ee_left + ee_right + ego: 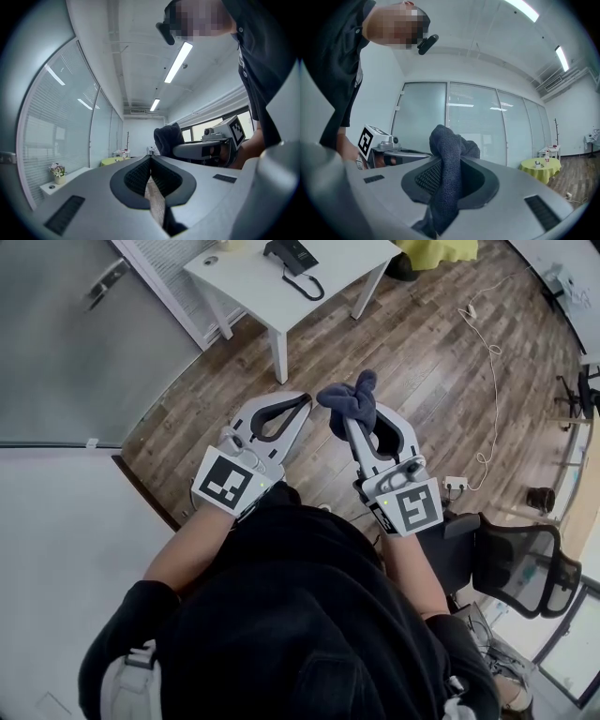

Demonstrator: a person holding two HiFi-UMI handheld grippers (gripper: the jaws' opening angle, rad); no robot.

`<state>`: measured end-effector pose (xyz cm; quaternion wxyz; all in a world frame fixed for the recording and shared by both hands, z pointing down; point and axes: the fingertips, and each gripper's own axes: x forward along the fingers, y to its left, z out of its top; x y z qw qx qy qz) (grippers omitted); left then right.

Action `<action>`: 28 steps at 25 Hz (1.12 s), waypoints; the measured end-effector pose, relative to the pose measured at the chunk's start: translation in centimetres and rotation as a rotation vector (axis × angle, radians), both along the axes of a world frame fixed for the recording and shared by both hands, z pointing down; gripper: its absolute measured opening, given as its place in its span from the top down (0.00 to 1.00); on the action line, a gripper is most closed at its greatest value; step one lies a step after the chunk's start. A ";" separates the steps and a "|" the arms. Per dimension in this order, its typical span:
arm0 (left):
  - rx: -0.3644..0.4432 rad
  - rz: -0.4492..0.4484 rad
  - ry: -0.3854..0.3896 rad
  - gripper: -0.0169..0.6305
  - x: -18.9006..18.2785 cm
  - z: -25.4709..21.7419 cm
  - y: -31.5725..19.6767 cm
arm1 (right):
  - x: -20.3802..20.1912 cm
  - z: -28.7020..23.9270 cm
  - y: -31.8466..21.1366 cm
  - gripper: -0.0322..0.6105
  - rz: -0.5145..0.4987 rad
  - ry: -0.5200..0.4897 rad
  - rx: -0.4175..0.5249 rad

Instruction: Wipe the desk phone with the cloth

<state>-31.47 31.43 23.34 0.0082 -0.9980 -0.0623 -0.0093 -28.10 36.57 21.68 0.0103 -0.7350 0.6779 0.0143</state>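
A black desk phone (pixel 292 257) with a coiled cord lies on a small white table (pixel 246 284) at the far top of the head view, well away from both grippers. My right gripper (pixel 367 411) is shut on a dark blue cloth (pixel 351 397), which bunches above the jaws; the cloth (pixel 449 159) fills the jaws in the right gripper view. My left gripper (pixel 302 404) is shut with nothing in it, its jaws meeting in the left gripper view (pixel 150 158). Both are held close in front of the person's chest, pointing upward.
Wooden floor (pixel 412 352) lies between me and the table. A white cable (pixel 489 362) trails at the right, a black office chair (pixel 516 559) stands at the lower right. Glass partitions (pixel 56 343) run along the left. A yellow-green round table (pixel 540 165) shows far off.
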 end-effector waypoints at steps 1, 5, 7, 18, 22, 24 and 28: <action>-0.002 0.003 0.002 0.96 0.1 0.0 -0.6 | 0.1 0.0 -0.7 0.81 0.004 0.002 -0.002; -0.016 0.020 -0.001 0.96 0.3 0.5 -3.0 | 0.3 0.2 -3.2 0.81 0.019 -0.002 -0.005; -0.023 0.031 -0.001 0.96 0.4 0.7 -4.0 | 0.3 0.3 -4.3 0.81 0.028 -0.003 -0.005; -0.026 0.063 0.005 0.96 2.2 0.7 -6.7 | 1.8 0.0 -7.2 0.81 0.075 0.025 -0.023; -0.017 0.055 -0.001 0.96 4.3 0.9 -7.3 | 3.9 0.3 -7.8 0.81 0.072 0.010 -0.013; -0.012 0.043 -0.001 0.96 5.5 1.1 -7.8 | 5.2 0.6 -8.2 0.81 0.066 0.003 -0.007; -0.003 0.020 -0.006 0.96 8.1 0.9 -8.4 | 8.0 0.6 -8.7 0.81 0.047 -0.003 0.002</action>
